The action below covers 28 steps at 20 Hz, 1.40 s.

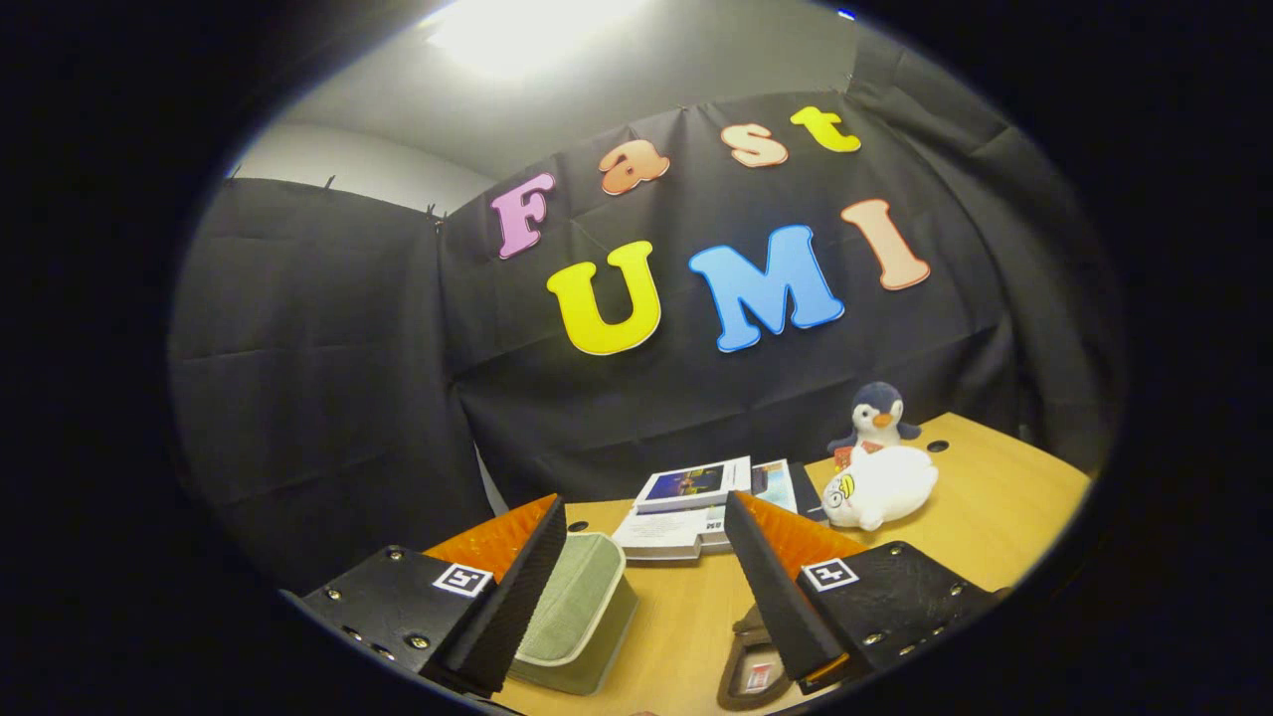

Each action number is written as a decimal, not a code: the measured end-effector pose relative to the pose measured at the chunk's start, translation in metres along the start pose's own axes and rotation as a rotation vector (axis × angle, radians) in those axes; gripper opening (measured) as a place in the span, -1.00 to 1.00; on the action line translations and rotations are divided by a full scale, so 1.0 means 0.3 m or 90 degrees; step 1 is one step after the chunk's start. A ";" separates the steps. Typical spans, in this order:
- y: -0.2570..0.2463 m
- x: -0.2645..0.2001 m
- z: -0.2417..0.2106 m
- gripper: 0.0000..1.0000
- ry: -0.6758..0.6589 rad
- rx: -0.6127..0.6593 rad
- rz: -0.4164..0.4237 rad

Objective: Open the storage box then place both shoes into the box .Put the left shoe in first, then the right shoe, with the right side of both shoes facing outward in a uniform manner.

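Your gripper (644, 557) hangs above the wooden table (995, 517), fingers spread wide and holding nothing. Between them, close against the left finger, sits the pale green storage box (577, 617); you cannot tell from here whether it is open or what it holds. One shoe (751, 666) lies by the right finger, partly hidden. Beyond the fingers rest stacked books (696, 507), a white plush toy (880, 487) and a penguin plush (877, 416).
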State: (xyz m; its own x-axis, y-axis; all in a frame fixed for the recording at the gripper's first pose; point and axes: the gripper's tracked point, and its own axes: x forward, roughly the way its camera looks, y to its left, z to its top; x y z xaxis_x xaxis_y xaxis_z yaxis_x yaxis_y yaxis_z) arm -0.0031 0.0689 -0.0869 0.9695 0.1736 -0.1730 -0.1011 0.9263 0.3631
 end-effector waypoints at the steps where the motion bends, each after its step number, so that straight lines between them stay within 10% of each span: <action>1: 0.012 0.002 -0.031 0.95 0.011 0.020 0.007; 28: 0.209 0.106 -0.615 0.95 0.299 0.626 0.140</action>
State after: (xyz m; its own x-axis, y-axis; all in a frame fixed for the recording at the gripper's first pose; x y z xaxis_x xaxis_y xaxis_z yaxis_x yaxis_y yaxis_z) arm -0.0198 0.1943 -0.2385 0.7507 0.6032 -0.2696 0.1627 0.2267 0.9603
